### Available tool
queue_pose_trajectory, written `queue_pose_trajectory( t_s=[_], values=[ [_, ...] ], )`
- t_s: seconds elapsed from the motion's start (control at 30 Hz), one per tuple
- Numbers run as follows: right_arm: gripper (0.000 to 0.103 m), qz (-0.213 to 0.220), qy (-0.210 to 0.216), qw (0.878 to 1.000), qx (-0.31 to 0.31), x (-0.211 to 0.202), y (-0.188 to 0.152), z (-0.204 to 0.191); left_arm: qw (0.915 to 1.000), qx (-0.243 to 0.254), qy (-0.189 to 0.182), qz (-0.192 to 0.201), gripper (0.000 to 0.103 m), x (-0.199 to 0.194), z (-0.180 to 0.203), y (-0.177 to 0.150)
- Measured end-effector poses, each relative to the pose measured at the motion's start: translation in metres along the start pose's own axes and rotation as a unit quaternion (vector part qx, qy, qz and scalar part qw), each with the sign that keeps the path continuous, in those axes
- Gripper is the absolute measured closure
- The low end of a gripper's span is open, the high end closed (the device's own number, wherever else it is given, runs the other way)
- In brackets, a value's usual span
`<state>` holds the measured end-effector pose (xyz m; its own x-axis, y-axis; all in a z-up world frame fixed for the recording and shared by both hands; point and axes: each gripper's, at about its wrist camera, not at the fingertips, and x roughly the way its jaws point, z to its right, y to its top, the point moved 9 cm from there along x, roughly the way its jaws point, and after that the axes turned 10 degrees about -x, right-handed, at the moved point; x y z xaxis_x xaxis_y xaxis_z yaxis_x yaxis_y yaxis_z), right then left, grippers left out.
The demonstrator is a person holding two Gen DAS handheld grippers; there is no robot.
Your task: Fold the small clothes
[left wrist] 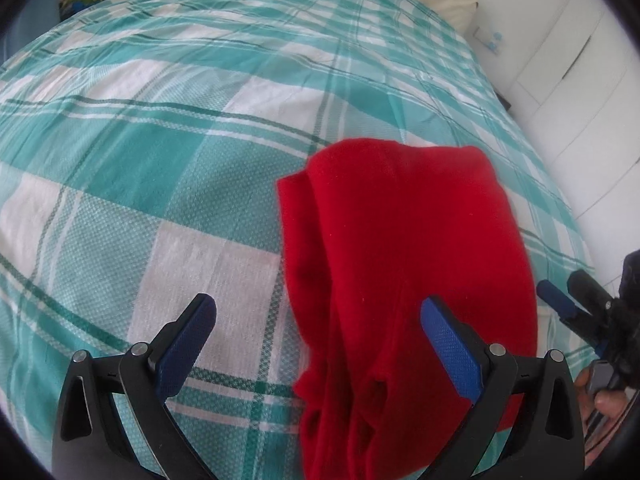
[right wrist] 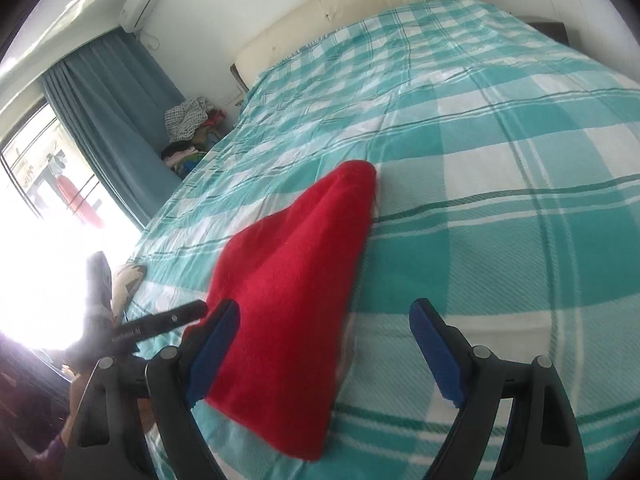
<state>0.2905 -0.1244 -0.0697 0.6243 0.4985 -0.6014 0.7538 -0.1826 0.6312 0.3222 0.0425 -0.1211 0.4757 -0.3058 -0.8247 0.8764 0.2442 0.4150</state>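
A folded red garment (left wrist: 404,264) lies on the teal and white checked bedspread (left wrist: 160,152). My left gripper (left wrist: 318,312) is open and empty, just above the garment's near left part; its right finger (left wrist: 448,340) is over the red cloth. In the right wrist view the red garment (right wrist: 288,292) lies between and left of my open, empty right gripper (right wrist: 324,320); its left finger (right wrist: 212,344) is at the cloth's left edge. The right gripper also shows at the right edge of the left wrist view (left wrist: 576,304).
The bed fills both views; the bedspread (right wrist: 500,184) runs to a cream headboard (right wrist: 360,4). A pile of clothes (right wrist: 188,132) sits beside the bed near blue curtains (right wrist: 108,112) and a bright window. White cupboards (left wrist: 580,92) stand on the right.
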Motion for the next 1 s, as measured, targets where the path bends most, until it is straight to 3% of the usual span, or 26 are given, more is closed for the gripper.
queue_pose_trajectory(
  t_s=[0.1,0.17,0.2,0.23,0.27,0.33,0.43,0.6,0.67,0.73,0.77,0.83,0.87,0.93,1.0],
  values=[
    [0.018,-0.039,0.032,0.997,0.051,0.046,0.0,0.006,0.9998,0.003,0.012,-0.013,0.001,0.013,-0.005,-0.004],
    [0.03,-0.061,0.02,0.997,0.045,0.067,-0.006,0.004,0.9998,0.013,0.015,-0.003,0.003,0.014,-0.004,-0.005],
    [0.05,-0.071,-0.002,0.997,0.014,0.073,-0.01,0.0,0.9997,0.022,0.013,0.004,0.023,0.013,-0.001,-0.006],
    [0.063,-0.072,-0.039,0.996,-0.033,0.074,-0.011,-0.008,0.9995,0.033,-0.004,-0.002,0.06,0.014,0.005,-0.009],
    [0.066,-0.069,-0.076,0.991,-0.084,0.073,-0.011,-0.017,0.9989,0.038,-0.023,-0.013,0.072,0.015,0.012,-0.013],
    [0.074,-0.06,-0.142,0.972,-0.176,0.069,-0.011,-0.039,0.9985,0.054,-0.001,0.007,0.082,0.008,0.018,-0.011],
    [0.076,-0.033,-0.188,0.948,-0.256,0.059,-0.006,-0.068,0.998,0.057,-0.002,0.026,0.086,-0.01,0.021,-0.005],
    [0.077,0.031,-0.184,0.939,-0.289,0.022,0.025,-0.105,0.9935,0.045,-0.053,0.09,0.087,-0.073,0.036,0.028],
    [0.077,0.057,-0.176,0.94,-0.287,0.005,0.045,-0.114,0.9903,0.048,-0.069,0.111,0.087,-0.092,0.044,0.04],
    [0.077,0.066,-0.166,0.946,-0.27,-0.003,0.057,-0.116,0.9904,0.047,-0.074,0.106,0.081,-0.092,0.048,0.044],
    [0.077,0.064,-0.162,0.951,-0.256,-0.001,0.061,-0.111,0.992,0.044,-0.07,0.095,0.077,-0.083,0.046,0.042],
    [0.073,0.044,-0.159,0.961,-0.221,0.009,0.058,-0.091,0.9956,0.043,-0.034,0.076,0.039,-0.058,0.036,0.031],
    [0.065,0.026,-0.157,0.966,-0.202,0.016,0.051,-0.076,0.9965,0.048,-0.008,0.069,0.033,-0.046,0.029,0.024],
    [0.053,-0.013,-0.162,0.973,-0.166,0.026,0.03,-0.044,0.995,0.069,0.04,0.06,0.031,-0.033,0.016,0.011],
    [0.05,-0.027,-0.176,0.974,-0.142,0.018,0.011,-0.017,0.9898,0.096,0.072,0.077,0.029,-0.042,0.012,0.005]
  ],
)
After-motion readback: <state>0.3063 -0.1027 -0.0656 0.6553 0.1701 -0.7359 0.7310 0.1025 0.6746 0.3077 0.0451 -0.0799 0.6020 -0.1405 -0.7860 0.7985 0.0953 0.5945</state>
